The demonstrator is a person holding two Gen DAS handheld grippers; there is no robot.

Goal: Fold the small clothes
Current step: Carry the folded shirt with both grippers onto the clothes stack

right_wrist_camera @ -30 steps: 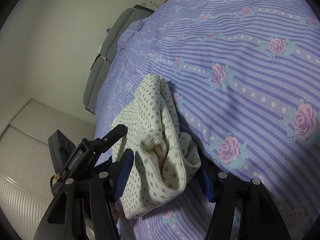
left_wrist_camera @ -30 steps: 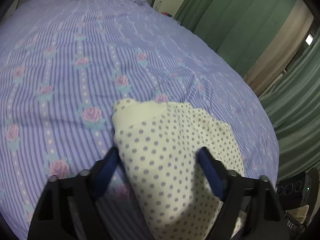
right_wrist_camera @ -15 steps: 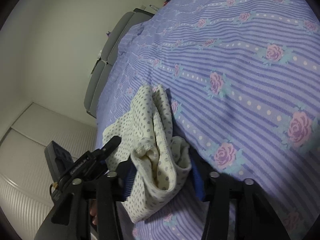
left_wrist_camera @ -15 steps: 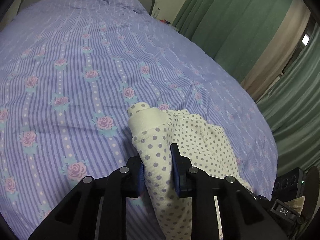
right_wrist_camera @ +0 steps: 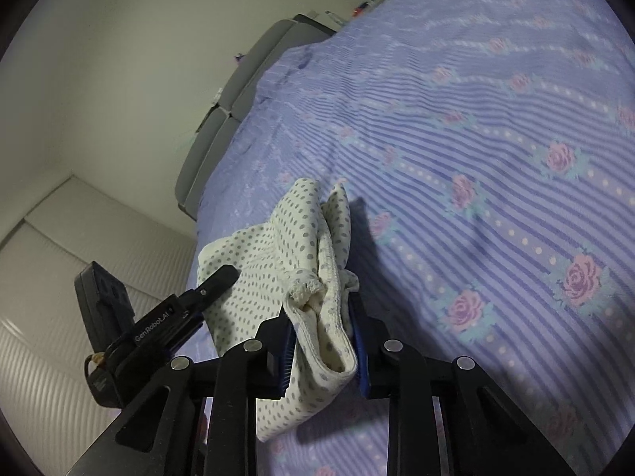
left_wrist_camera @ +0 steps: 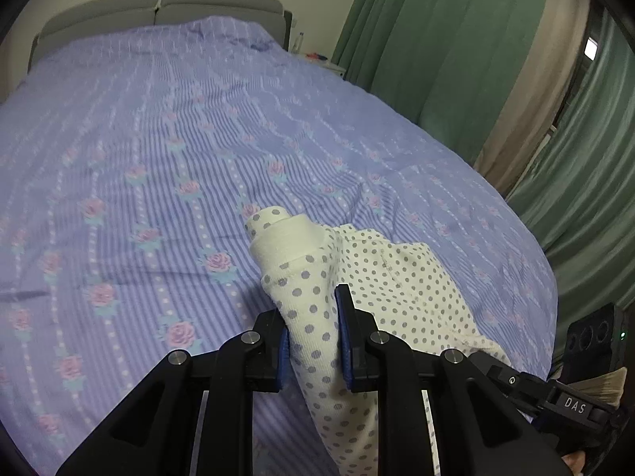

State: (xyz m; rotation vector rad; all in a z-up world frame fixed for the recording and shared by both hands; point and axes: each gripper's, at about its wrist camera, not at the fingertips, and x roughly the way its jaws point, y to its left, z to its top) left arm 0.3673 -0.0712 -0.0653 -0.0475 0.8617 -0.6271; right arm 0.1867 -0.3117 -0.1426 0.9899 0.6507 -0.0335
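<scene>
Left wrist view first: the blue-padded fingers (left_wrist_camera: 344, 341) of the left gripper (left_wrist_camera: 313, 337) are pinching a bunched fold of the small garment (left_wrist_camera: 397, 293), a cream piece with grey polka dots. A plain cream cuff or hem band (left_wrist_camera: 285, 238) pokes up just beyond the fingertips, and more dotted cloth spreads out to the right and hangs down below the fingers. The other tool's black body, marked "DAS", shows at the lower right edge.

Right wrist view: the right gripper (right_wrist_camera: 323, 341) has its fingers (right_wrist_camera: 359, 341) pinched on a thick rolled edge of the same garment (right_wrist_camera: 278, 261), with the seam curling open between the pads. From there the cloth rises in a crumpled peak and runs across to the left, toward the tip of the left gripper (right_wrist_camera: 216, 277), which touches the dotted fabric there.

The garment is lifted at both held ends, near the foot end of the bed (left_wrist_camera: 158, 150), over its right-hand side; I cannot tell how much of it lies on the cover. The cover is lilac with stripes and rows of pink roses. A grey padded headboard (left_wrist_camera: 158, 12) stands at the far end, and green curtains (left_wrist_camera: 436, 39) hang along the bed's right side.
</scene>
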